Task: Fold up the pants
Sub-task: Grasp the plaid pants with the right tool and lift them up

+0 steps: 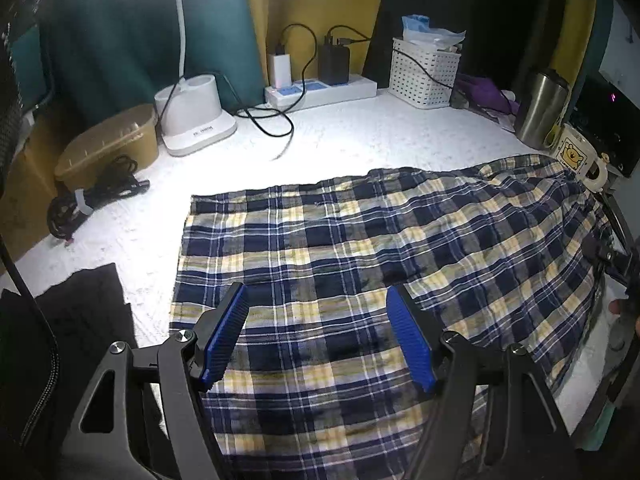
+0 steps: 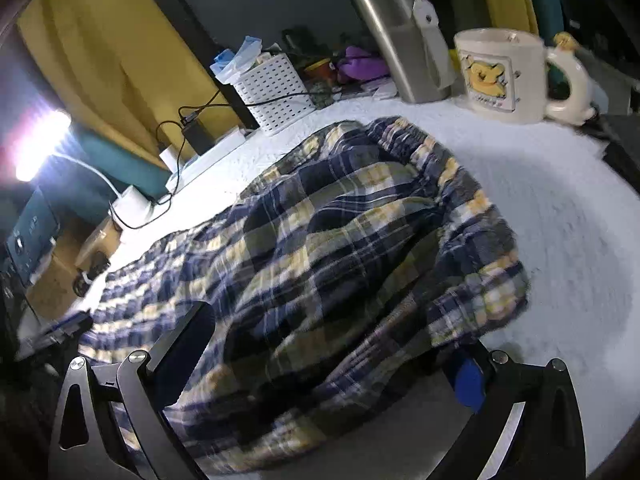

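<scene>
- Across the white tabletop, the plaid pants lay spread out, flat and smooth at the left end and bunched into folds toward the right, where the gathered waistband sat near the mug.
- Above the near part of the pants, the left gripper stood released, its blue-padded fingers well apart with only cloth showing between them and nothing held.
- At the rumpled right end, the right gripper also gaped wide, its two fingers straddling a raised fold of the fabric; whether the pads touched the cloth could not be told.
- Behind the pants, a steel tumbler stood upright just beside a cream bear mug.
- Farther back, a white perforated basket sat near a power strip carrying two chargers.
- On the left, a white lamp base stood beside a tan lidded box, with a coiled black cable in front.
</scene>
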